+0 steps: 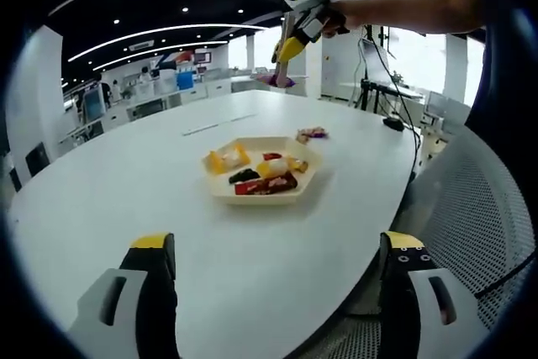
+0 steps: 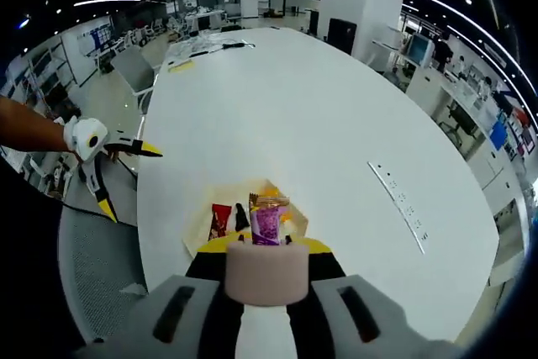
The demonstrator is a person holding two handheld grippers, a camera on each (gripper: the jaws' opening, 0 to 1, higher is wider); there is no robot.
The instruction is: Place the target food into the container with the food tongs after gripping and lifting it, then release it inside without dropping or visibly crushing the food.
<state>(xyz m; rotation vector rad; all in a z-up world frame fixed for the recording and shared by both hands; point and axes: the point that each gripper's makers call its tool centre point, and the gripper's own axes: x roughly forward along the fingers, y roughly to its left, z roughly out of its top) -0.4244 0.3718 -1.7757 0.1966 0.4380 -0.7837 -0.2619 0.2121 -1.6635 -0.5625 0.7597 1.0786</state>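
White oval table (image 1: 126, 199) in open-plan office, ceiling light strips, desks behind. Beige tray (image 1: 220, 192) at table middle, mixed wrapped snacks inside. Left gripper (image 1: 277, 250) low over table, jaws wide apart, empty. Right gripper (image 2: 265, 245) raised over tray, closed on tongs (image 2: 267, 273) pinching purple snack packet (image 2: 267, 223). Loose packet (image 1: 311, 133) beside tray, seen from left gripper view.

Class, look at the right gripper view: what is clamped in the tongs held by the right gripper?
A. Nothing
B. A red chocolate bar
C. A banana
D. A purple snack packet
D: the tongs in the right gripper pinch a purple snack packet above the beige tray.
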